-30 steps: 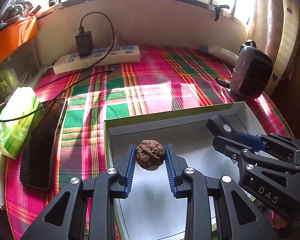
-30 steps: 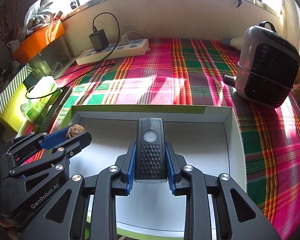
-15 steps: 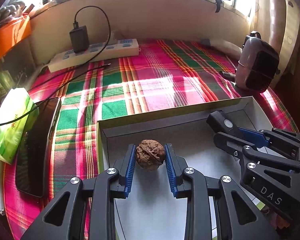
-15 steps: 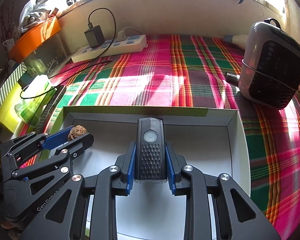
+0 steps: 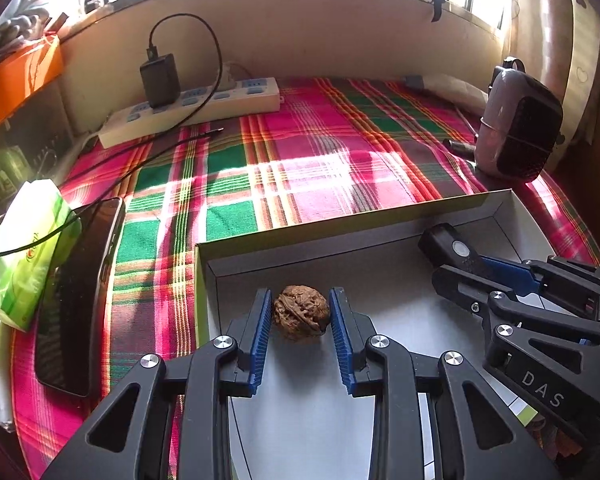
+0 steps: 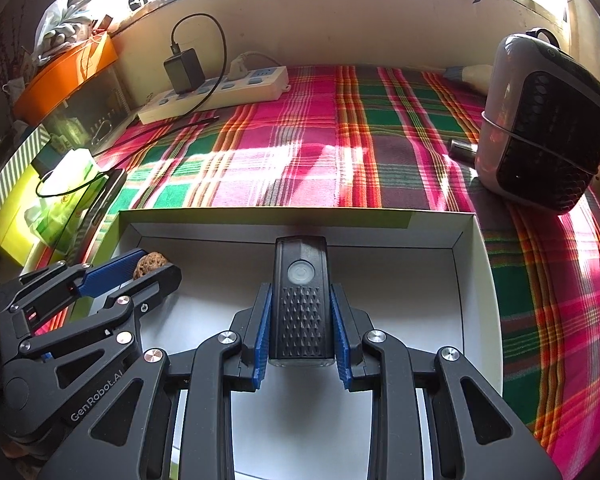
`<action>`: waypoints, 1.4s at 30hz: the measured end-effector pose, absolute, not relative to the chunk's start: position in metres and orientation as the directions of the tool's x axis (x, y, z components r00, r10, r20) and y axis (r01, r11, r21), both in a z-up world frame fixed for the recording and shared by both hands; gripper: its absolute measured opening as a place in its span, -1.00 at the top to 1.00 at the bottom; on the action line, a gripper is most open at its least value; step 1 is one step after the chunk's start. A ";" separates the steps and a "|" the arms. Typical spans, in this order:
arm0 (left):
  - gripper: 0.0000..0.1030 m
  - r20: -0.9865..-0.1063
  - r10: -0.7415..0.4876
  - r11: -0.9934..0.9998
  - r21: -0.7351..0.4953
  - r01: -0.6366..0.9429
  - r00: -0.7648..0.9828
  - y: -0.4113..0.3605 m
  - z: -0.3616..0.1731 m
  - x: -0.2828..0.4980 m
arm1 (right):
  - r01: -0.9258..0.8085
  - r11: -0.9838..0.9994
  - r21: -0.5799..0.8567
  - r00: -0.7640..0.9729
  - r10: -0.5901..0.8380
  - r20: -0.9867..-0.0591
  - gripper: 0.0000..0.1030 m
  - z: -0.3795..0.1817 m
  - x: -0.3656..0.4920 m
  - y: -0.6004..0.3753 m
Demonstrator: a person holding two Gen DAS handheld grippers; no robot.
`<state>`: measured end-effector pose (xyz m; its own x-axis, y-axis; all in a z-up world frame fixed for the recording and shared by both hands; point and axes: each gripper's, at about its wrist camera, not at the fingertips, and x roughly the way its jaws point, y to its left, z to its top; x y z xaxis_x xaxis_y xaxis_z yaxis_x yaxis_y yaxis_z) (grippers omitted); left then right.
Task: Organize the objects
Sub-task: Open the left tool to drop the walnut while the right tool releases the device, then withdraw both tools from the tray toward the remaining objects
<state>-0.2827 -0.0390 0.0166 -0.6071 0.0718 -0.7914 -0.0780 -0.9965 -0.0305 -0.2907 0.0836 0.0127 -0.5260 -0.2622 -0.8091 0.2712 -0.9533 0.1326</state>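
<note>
Power strip [image 5: 188, 110], phone [image 5: 76, 296] — heater [image 6: 548, 120]

The left gripper [image 5: 300, 328] is showing a matte black plastic frame built from angular linkage arms with triangular cut-outs. Round silver screws [image 5: 223, 342] are sitting at each pivot. Its jaws are lined with ribbed blue pads [image 5: 260, 336]. From the right wrist view, the side of this tool is carrying the white lettering "GenRobot.AI". The right gripper [image 6: 300, 330] is sharing the same build: black arms, silver pivot screws, blue ribbed pads [image 6: 262, 332]. Seen from the left wrist view, its side is bearing the white letters "DAS".
</note>
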 end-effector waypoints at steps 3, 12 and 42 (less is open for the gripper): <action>0.46 -0.792 0.071 -0.996 -0.028 -0.080 -0.607 -0.039 0.016 -0.283 | 0.272 -0.953 0.131 -0.524 -0.261 -0.811 0.45 0.012 -0.291 0.083; 0.44 -0.791 0.067 -0.997 -0.024 -0.078 -0.609 -0.039 0.018 -0.281 | 0.270 -0.954 0.128 -0.530 -0.259 -0.807 0.42 0.014 -0.288 0.084; 0.33 -0.720 0.066 -0.997 -0.031 -0.064 -0.691 -0.043 0.054 -0.200 | 0.248 -0.959 0.135 -0.619 -0.265 -0.739 0.15 0.042 -0.220 0.106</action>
<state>-0.2001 -0.0430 0.0538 -0.6907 0.0663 -0.7201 -0.0637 -0.9975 -0.0307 -0.2198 0.1059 0.0416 -0.6194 -0.2647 -0.7391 0.2482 -0.9592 0.1355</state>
